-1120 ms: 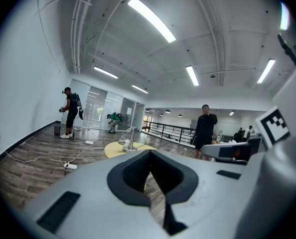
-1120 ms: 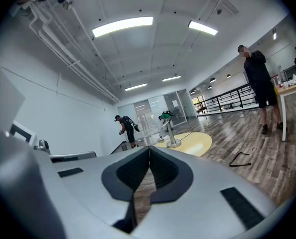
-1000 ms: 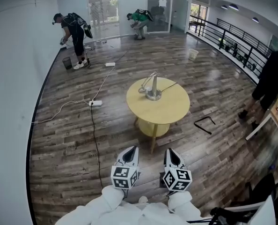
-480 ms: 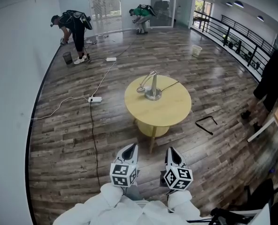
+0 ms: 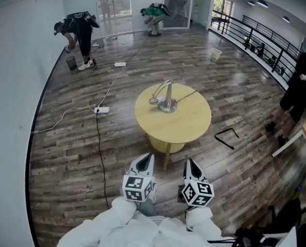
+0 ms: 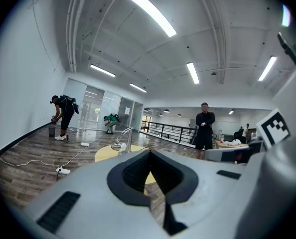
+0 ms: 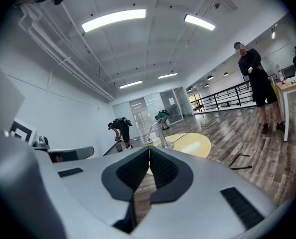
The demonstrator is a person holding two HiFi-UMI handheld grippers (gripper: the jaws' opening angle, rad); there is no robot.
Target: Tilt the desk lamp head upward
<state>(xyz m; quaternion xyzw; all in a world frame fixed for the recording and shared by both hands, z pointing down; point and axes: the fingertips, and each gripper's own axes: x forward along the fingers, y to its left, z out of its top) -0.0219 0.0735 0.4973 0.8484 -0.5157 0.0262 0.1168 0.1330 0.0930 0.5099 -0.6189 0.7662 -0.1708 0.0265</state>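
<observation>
A silver desk lamp (image 5: 165, 96) stands on a round yellow table (image 5: 181, 122) in the middle of the room, its head (image 5: 153, 100) drooping to the left. The lamp also shows in the left gripper view (image 6: 124, 142) and the right gripper view (image 7: 158, 133). Both grippers hang low in front of me, well short of the table. My left gripper (image 5: 147, 161) is shut and empty. My right gripper (image 5: 189, 163) is shut and empty too.
A black cable runs off the table (image 5: 186, 93). A power strip (image 5: 102, 109) with cords lies on the wood floor at left. A black bracket (image 5: 225, 136) lies right of the table. Two people bend down at the back (image 5: 78, 30); another person stands at right (image 5: 300, 89).
The table and lamp have drifted slightly nearer and left in the head view as I step forward. Both grippers stay shut in the same place.
</observation>
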